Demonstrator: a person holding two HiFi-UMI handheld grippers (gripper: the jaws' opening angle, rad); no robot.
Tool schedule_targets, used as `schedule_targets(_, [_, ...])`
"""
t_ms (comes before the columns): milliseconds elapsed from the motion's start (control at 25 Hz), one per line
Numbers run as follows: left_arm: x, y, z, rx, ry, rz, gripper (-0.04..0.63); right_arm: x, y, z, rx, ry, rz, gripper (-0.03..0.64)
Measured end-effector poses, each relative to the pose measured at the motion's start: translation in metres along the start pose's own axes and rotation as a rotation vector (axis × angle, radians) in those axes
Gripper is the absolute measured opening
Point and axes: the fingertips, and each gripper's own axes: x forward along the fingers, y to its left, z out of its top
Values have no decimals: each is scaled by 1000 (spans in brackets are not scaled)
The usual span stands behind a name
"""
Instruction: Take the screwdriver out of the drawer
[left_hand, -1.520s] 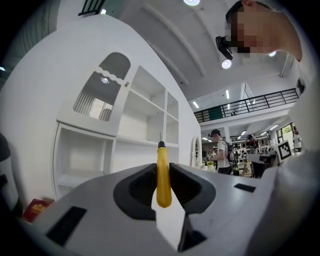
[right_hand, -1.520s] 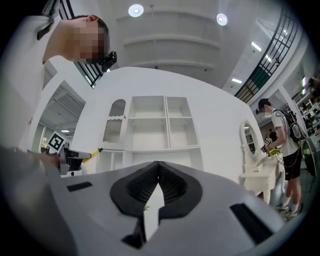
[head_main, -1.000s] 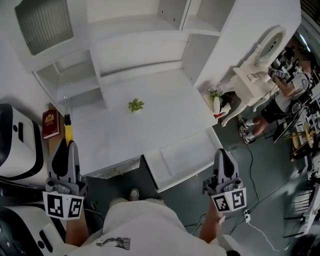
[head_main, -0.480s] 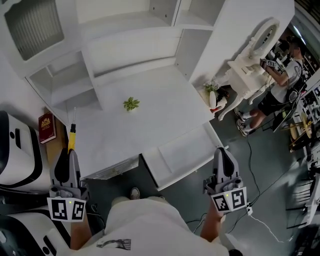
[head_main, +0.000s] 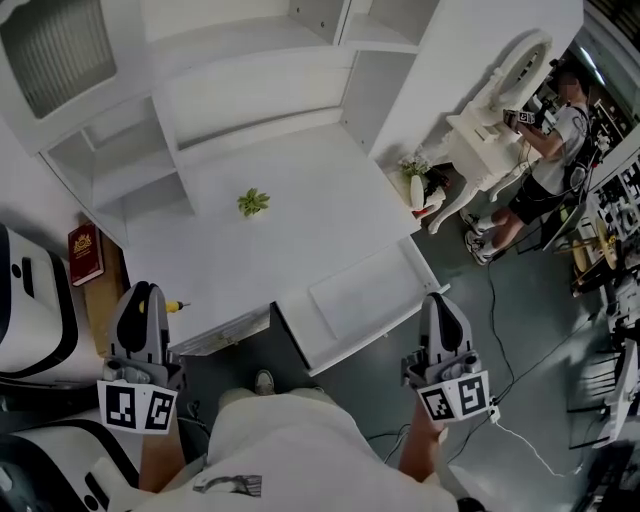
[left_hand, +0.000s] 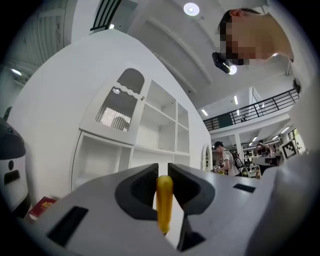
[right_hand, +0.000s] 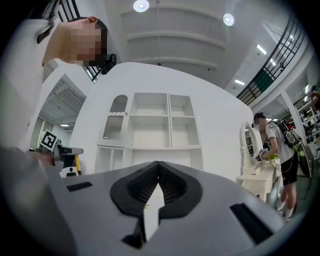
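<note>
As jaws tighten, left gripper (head_main: 142, 290) holds screwdriver (head_main: 173, 306) at desk edge (head_main: 215, 315).

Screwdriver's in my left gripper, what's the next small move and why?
Probably lower the left gripper toward the desk top and release: its jaws, just closing tighter, clamp the yellow screwdriver, already clear of the open drawer.

In the head view the screwdriver (head_main: 174, 306) shows only as a yellow stub beside the left claw (head_main: 143, 292), whose jaws have just closed further on it. Its shaft is hidden in every view. The print on the red book (head_main: 83, 253) is too small to read.
</note>
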Motion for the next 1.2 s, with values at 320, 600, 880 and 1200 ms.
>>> schedule_targets(320, [0, -1, 3, -2, -4, -2, 67, -4, 0, 1, -20, 15, -8, 9])
schedule_targets(600, [3, -2, 3, -2, -13, -8, 67, -6, 1, -3, -50, 23, -23, 9])
schedule_targets(880, [4, -4, -1, -11, -7, -19, 66, -8, 1, -7, -42, 21, -29, 9])
schedule_targets(1200, [18, -11, -5, -17, -11, -47, 66, -10, -3, -9, -39, 21, -42, 9])
